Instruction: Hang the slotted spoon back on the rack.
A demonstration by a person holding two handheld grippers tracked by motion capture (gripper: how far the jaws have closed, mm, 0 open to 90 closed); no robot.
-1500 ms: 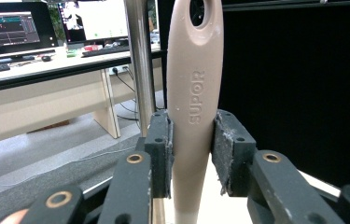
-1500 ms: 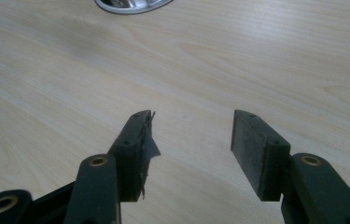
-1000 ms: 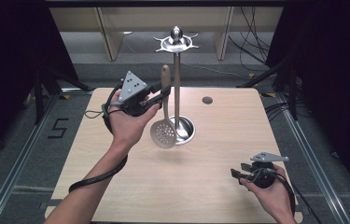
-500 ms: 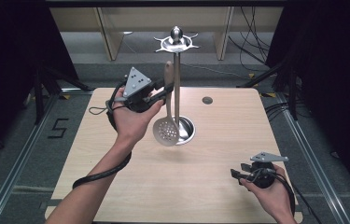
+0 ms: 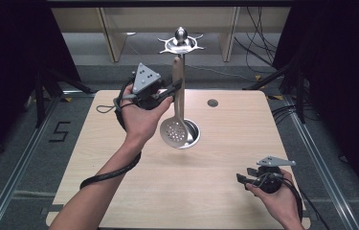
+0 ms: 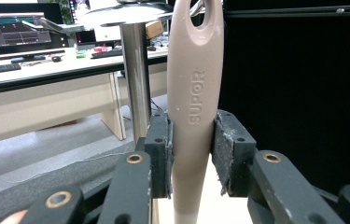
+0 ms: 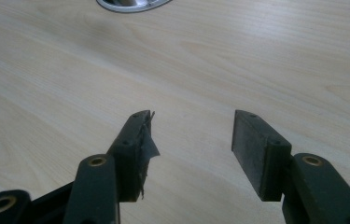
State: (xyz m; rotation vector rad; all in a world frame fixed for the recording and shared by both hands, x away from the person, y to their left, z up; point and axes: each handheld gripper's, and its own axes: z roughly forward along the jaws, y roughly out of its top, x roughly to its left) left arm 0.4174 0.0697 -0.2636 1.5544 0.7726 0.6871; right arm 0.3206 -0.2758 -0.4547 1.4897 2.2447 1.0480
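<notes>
Beside the utensil stand [image 5: 181, 52], the left gripper [image 6: 192, 154] pinches the rigid, smooth, light skimmer [image 5: 178, 130] mid-handle, a sound hold; near right, the right gripper [image 7: 192, 149] rests with jaws spread.

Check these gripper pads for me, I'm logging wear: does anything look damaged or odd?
Yes. On the right gripper, the left pad has a torn flap of lining peeling off its inner face. The left gripper, clamped on the slotted spoon's handle, has pads with frayed, whitish edges.
</notes>
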